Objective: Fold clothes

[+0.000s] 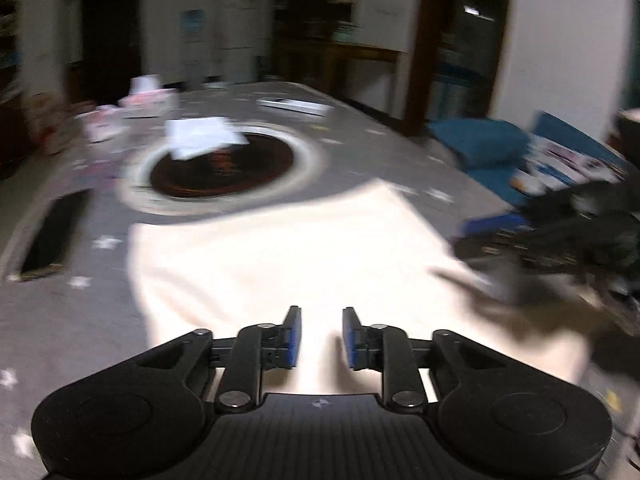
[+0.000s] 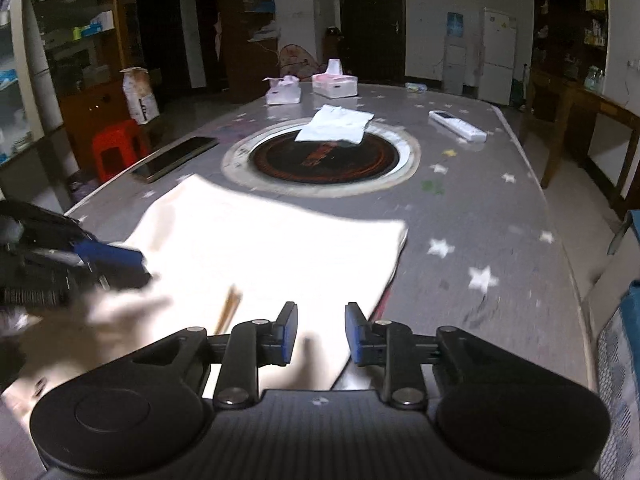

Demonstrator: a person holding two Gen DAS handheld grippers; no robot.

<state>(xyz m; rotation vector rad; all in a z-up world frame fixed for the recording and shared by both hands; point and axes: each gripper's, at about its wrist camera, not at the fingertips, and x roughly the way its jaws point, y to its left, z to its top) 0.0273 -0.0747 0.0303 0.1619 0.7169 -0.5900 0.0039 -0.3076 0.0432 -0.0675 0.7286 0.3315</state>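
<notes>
Over the cream garment, both hand-held grippers gape empty; only the right view shows a red stool.

No text, label, brand or number could be read in either view. The blue poster on the far wall, the boxes on the shelves and the printed packaging off the table's right edge all carried markings too blurred or small to make out.
</notes>
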